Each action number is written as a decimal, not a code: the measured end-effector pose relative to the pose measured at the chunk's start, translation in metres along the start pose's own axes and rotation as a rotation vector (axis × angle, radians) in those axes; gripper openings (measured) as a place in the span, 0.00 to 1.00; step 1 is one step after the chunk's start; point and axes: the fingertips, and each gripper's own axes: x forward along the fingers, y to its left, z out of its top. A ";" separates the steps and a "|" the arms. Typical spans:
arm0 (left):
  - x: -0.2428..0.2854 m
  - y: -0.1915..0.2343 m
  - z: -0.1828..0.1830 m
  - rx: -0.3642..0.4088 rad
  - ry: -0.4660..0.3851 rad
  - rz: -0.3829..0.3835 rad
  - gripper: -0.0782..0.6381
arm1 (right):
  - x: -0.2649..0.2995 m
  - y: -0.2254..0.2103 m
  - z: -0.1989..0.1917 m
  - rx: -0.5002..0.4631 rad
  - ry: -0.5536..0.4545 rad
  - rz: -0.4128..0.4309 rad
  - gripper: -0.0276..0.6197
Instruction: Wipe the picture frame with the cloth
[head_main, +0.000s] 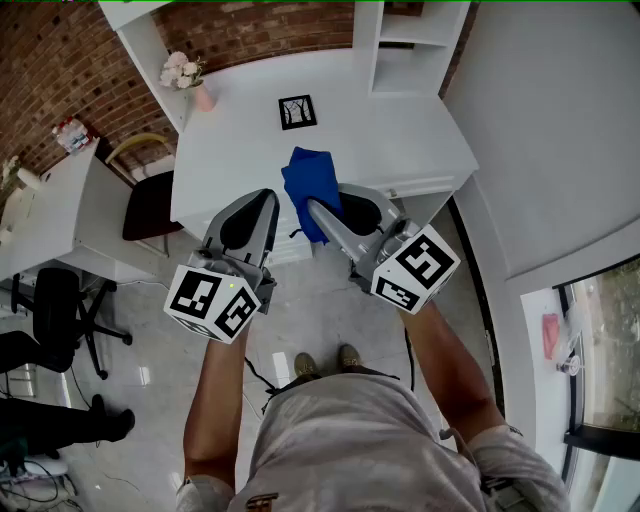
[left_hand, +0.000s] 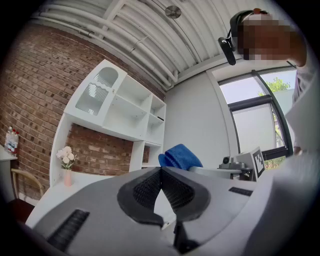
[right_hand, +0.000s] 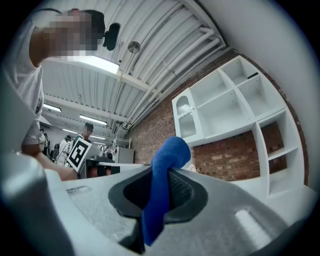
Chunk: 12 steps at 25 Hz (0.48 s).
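Observation:
A small black picture frame (head_main: 297, 111) lies on the white desk (head_main: 240, 140), far side from me. A blue cloth (head_main: 310, 186) is pinched in my right gripper (head_main: 312, 208), whose jaws are shut on it; the cloth (right_hand: 162, 185) runs up between the pads and folds over the tips. My left gripper (head_main: 268, 200) hovers beside it at the desk's near edge, jaws shut with nothing between them (left_hand: 160, 172). From the left gripper view the cloth (left_hand: 180, 157) shows just beyond the jaw tips. Both grippers are held short of the frame.
A pink vase of flowers (head_main: 186, 78) stands at the desk's back left. White shelving (head_main: 405, 45) rises at the back against a brick wall. A dark chair (head_main: 150, 200) sits left of the desk, another white table (head_main: 60, 210) further left.

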 end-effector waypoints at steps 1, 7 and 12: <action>0.001 -0.001 -0.001 -0.001 0.002 0.002 0.11 | -0.001 -0.001 -0.001 0.001 0.001 0.001 0.12; 0.008 -0.004 -0.007 -0.004 0.006 0.012 0.11 | -0.008 -0.009 -0.001 0.005 -0.002 0.003 0.12; 0.017 -0.009 -0.009 0.002 0.008 0.024 0.11 | -0.016 -0.020 0.000 0.014 -0.006 0.009 0.12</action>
